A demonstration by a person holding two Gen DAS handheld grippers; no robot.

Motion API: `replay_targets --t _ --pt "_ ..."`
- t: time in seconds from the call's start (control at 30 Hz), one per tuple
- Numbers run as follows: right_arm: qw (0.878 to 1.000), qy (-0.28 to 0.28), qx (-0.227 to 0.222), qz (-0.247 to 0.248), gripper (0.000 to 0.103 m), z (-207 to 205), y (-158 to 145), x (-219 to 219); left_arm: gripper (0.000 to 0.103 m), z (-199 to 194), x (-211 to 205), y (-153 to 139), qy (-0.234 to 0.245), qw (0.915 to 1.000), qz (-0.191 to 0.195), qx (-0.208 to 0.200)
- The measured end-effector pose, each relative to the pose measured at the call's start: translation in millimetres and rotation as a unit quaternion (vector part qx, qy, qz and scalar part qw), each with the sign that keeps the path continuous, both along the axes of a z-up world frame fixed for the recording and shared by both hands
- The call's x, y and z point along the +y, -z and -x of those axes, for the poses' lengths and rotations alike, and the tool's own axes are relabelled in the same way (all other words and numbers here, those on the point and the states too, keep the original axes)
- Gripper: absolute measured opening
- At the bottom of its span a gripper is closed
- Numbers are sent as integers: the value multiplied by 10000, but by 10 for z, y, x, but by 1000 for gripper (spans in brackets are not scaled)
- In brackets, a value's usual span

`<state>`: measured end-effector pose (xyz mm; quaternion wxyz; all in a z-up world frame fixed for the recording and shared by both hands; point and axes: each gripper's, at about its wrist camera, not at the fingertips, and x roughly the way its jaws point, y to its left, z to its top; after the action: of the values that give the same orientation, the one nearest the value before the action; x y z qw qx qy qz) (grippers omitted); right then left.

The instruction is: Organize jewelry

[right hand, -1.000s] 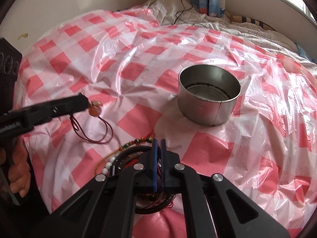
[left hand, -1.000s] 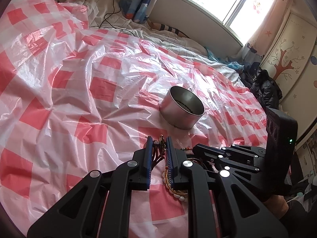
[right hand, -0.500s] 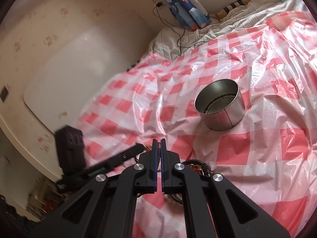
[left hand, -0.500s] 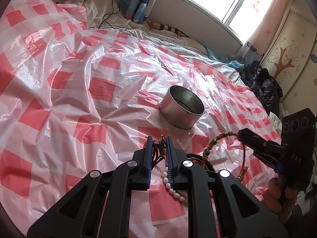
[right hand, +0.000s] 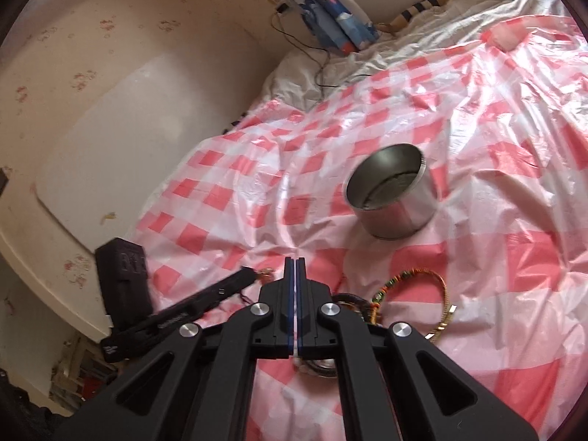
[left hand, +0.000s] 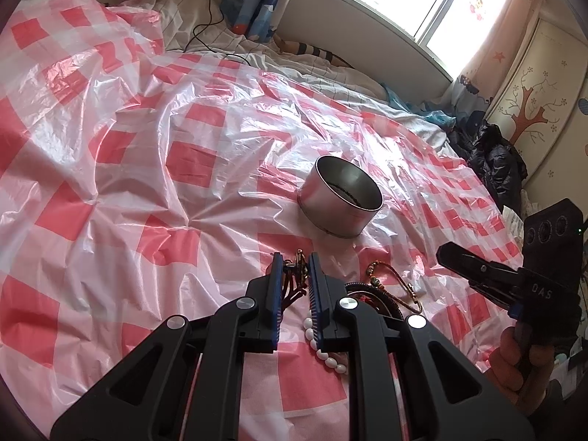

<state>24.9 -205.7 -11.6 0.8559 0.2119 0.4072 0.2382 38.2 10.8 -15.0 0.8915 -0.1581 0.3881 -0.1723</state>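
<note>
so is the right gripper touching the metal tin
Apart: the right wrist view shows checkered sheet between the shut right gripper and the metal tin.

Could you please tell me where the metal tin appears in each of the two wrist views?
Left wrist: tin just right of centre, beyond the left gripper.
Right wrist: tin right of centre, above the right gripper.
Shared landmark: the beaded bracelet lying before the tin.
</note>
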Motion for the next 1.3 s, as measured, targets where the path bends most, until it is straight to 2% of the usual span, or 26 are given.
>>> replay_targets --t 0.03,0.07,0.1,0.13,0.27,0.33,0.4,0.43,0.47,0.5,0.53,0.6,0.63,0.7,0.73,0.83,0.93,1.03,1.17,1.2,1.23,1.27,1.3 --pt "9995 194 101 210 15 -18 30 -44 12 0 -5 -1 4 10000 -7 0" --pt "9981 434 170 408 49 -24 52 -101 12 -3 -6 5 9 10000 -12 4" --pt "9953 726 188 619 63 -14 59 -156 12 -6 -5 10 11 10000 -11 7" --pt "9921 929 164 826 69 4 57 -193 12 -6 -5 10 8 10000 -8 3" --pt "9743 1175 280 1899 69 -81 173 -131 12 -7 -17 20 25 10000 -13 0" --pt "9652 1044 414 2361 69 -191 308 -20 12 -7 -27 24 33 10000 -27 3" --pt "9504 892 414 2952 67 -258 421 107 12 -3 -30 18 23 10000 -38 8" --pt "9390 773 407 3327 45 -278 476 196 12 -1 -24 18 11 10000 -32 14" --pt "9268 688 416 3668 16 -275 534 268 12 -6 -21 20 4 10000 -24 22" --pt "9230 619 402 3776 8 -256 563 295 12 -6 -18 19 -2 10000 -20 25" --pt "9259 608 417 3705 8 -240 559 285 12 -6 -15 19 -6 10000 -17 27" --pt "9455 651 490 3152 7 -214 507 167 12 -3 -13 13 -5 10000 -12 18" --pt "9611 726 534 2612 7 -200 450 55 12 3 -9 5 -2 10000 4 -6" --pt "9816 831 490 1649 7 -173 321 -116 12 23 4 -33 4 9999 74 -118" --pt "9899 848 362 1079 4 -136 240 -218 12 37 10 -57 10 9998 112 -189" --pt "9967 805 -50 -35 1 -90 30 -356 12 76 12 -144 101 9987 292 -407" --pt "9943 856 -92 -623 1 -92 1 -462 12 102 -27 -229 192 9974 355 -590" --pt "9927 1017 62 -638 1 -110 28 -521 12 96 -68 -252 241 9969 368 -651" --pt "9925 1178 302 -121 2 -135 62 -517 12 101 -96 -254 260 9969 335 -662" --pt "9923 1163 403 146 2 -166 102 -477 12 97 -93 -253 254 9969 339 -658" --pt "9912 1112 524 490 17 -191 150 -397 12 99 -92 -255 247 9969 339 -659" --pt "9899 1053 596 745 53 -198 204 -321 12 100 -87 -257 241 9970 346 -651" --pt "9890 973 636 914 69 -202 249 -242 12 97 -80 -253 235 9971 350 -636"
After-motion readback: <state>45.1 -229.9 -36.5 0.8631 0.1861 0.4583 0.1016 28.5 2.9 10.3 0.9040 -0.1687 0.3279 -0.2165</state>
